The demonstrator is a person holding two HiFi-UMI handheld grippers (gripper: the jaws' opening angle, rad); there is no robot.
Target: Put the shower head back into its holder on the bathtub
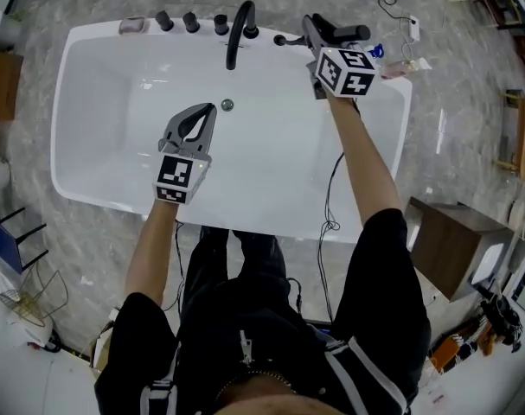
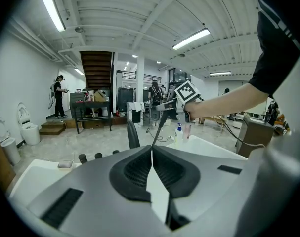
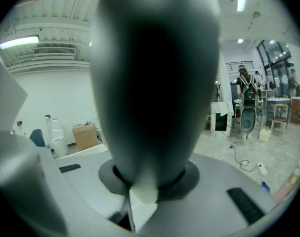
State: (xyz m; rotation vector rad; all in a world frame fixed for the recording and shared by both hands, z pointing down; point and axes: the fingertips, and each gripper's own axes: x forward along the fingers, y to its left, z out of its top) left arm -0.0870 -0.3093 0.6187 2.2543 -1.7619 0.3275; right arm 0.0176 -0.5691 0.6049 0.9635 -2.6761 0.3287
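Observation:
The black shower head [image 1: 348, 33] is gripped in my right gripper [image 1: 318, 41], shut on it above the far right rim of the white bathtub [image 1: 98, 197]. In the right gripper view its dark body [image 3: 154, 83] fills the space between the jaws [image 3: 145, 191]. A small black fitting [image 1: 281, 39] sits on the rim just left of it; whether the head touches it I cannot tell. My left gripper [image 1: 206, 115] hovers over the inside of the tub, shut and empty, its jaws pressed together [image 2: 151, 149]. The left gripper view shows my right gripper's marker cube [image 2: 187, 95].
A curved black faucet [image 1: 238, 33] and black knobs [image 1: 190, 22] line the far rim, with a soap dish [image 1: 132, 26] at its left end. Bottles [image 1: 379, 52] stand at the far right corner. A brown cabinet [image 1: 452, 245] is right of the tub. A cable [image 1: 329, 223] hangs over the near rim.

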